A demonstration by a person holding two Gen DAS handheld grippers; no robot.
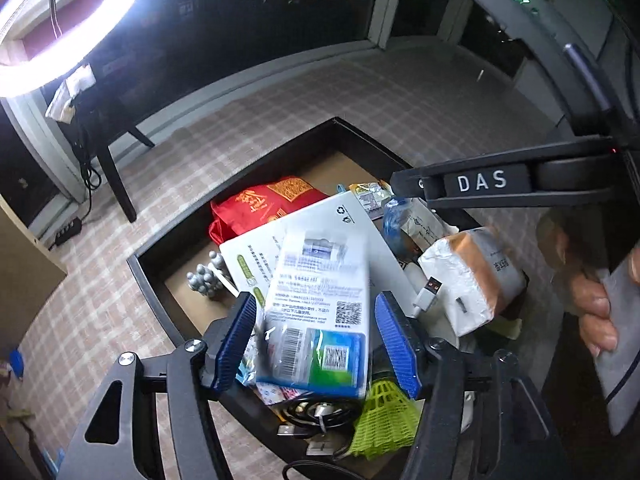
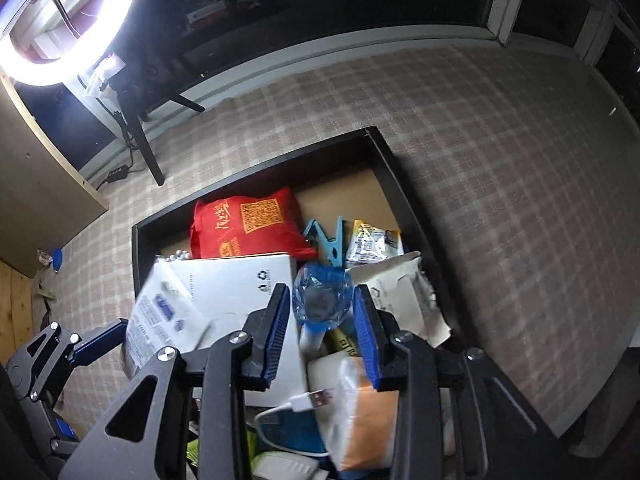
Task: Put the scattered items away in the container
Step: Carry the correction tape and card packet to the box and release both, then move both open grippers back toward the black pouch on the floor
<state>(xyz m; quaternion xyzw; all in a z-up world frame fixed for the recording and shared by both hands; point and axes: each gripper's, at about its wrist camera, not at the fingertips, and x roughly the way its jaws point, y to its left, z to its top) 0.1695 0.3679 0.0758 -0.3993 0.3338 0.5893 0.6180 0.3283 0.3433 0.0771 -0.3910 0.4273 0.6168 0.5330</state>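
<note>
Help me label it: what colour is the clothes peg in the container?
Light blue clothes peg, clearest in the right wrist view.

Container (image 2: 256, 204) on checked floor (image 2: 500, 160), full of items. Bag (image 2: 244, 224) at far left inside. Clip (image 2: 328, 244) right of bag; snack packet (image 2: 374, 242) right of clip. Flat box (image 2: 240, 280) near side of bag, overlapping it. Crumpled bottle (image 2: 320, 296) right of flat box. Carton (image 1: 316, 312) tilted on flat box. Metal pins (image 1: 208, 278) left of flat box. Shuttlecock (image 1: 386, 410) and cable (image 1: 320, 412) at near edge. Ring light (image 2: 68, 40) far left.
</note>
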